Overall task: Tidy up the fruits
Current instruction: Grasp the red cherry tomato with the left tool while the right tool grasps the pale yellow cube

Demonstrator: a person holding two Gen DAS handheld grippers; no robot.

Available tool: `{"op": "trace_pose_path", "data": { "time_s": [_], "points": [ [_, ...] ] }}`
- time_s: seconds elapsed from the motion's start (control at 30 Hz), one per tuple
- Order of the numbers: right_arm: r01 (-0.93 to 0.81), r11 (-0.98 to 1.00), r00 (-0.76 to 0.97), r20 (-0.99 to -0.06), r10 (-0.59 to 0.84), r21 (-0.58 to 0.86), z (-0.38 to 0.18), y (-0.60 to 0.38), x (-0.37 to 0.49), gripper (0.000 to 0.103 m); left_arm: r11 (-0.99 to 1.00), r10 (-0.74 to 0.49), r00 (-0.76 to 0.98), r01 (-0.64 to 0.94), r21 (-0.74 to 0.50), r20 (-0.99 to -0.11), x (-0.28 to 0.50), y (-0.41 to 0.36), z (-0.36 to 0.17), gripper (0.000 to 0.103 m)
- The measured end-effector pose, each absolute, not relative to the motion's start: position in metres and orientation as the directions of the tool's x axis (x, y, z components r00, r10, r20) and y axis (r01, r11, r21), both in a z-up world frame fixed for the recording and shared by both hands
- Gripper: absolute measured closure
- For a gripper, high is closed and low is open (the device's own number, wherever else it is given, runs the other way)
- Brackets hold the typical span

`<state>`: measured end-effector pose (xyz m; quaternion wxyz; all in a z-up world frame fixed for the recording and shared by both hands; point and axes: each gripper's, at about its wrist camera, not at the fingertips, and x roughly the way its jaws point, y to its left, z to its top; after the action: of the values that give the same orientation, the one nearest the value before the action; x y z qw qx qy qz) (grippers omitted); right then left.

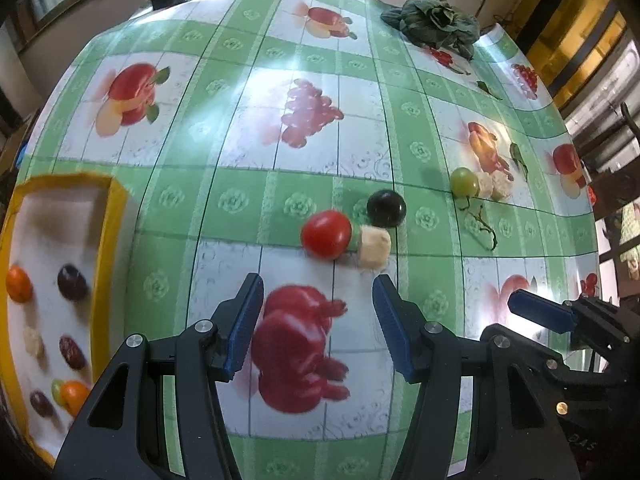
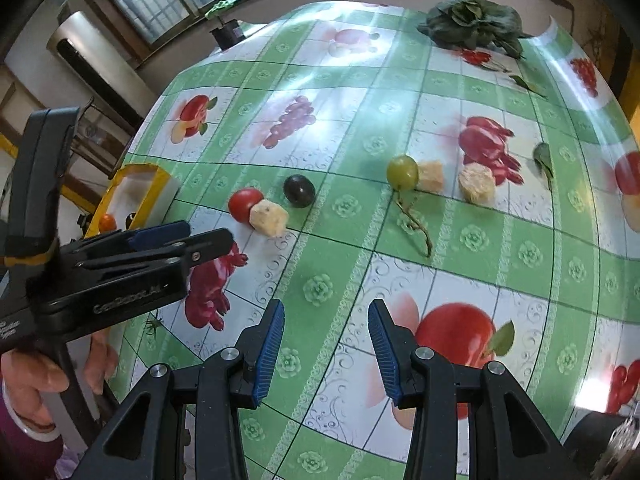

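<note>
- The left gripper (image 1: 318, 312), black-armed with ribbed blue pads, hangs part-open over the glossy green-and-white fruit-print tablecloth (image 1: 248, 200), with nothing between its jaws.
- The right gripper (image 2: 326, 344), of the same make, stands about as far apart and is equally empty, touching nothing.
- Just ahead of the left gripper's fingertips lie a smooth red cherry tomato (image 1: 326, 234), a rough pale-yellow chunk (image 1: 374, 247) touching it, and a shiny round black grape (image 1: 386, 208) close behind.
- Further right, a translucent green grape (image 2: 402, 172) sits against a second pale chunk (image 2: 431, 176), with a third chunk (image 2: 476, 182) just beside and a bare twisted grape stem (image 2: 416, 224) trailing toward the camera.
- At the table's left edge a yellow-rimmed white rectangular tray (image 1: 108, 240) holds small orange fruits, dark red pieces and a pale lump, spaced apart.
- A crumpled dark-green leafy vegetable (image 2: 472, 20) rests near the far edge.
- Open cloth stretches between the tray and the tomato cluster, and wide bare space lies beneath the right gripper.
- A hand (image 2: 28, 380) grips the left tool's handle at the near-left corner.
</note>
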<state>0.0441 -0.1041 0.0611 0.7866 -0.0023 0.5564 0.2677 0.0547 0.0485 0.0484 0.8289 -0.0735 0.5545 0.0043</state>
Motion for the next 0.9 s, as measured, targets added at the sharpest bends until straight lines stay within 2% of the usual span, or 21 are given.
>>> {"op": "trace_pose_path", "data": {
  "time_s": [0.37,0.7,0.77,0.83,0.9],
  "points": [
    [-0.428,0.849,0.2,-0.883,0.424,0.31,0.049,-0.098,0.057,0.061,0.997,-0.074,0.334,0.049,-0.061,-0.94,0.076,0.055,0.026,0.046],
    [-0.452,0.835,0.178,-0.886,0.428,0.313,0.044,-0.085,0.067,0.061,0.993,-0.09,0.332,0.099,-0.06,-0.939,0.093,0.05,0.019,0.046],
    [-0.457,0.832,0.175,-0.885,0.432,0.315,0.043,-0.083,0.069,0.061,0.992,-0.1,0.341,0.102,-0.069,-0.935,0.093,0.051,0.019,0.052],
    [-0.46,0.829,0.172,-0.884,0.435,0.318,0.043,-0.081,0.072,0.061,0.991,-0.109,0.346,0.107,-0.076,-0.932,0.094,0.051,0.02,0.069],
    [-0.463,0.826,0.17,-0.883,0.438,0.321,0.042,-0.078,0.074,0.061,0.991,-0.108,0.35,0.109,-0.074,-0.93,0.093,0.051,0.021,0.074]
  ]
}}
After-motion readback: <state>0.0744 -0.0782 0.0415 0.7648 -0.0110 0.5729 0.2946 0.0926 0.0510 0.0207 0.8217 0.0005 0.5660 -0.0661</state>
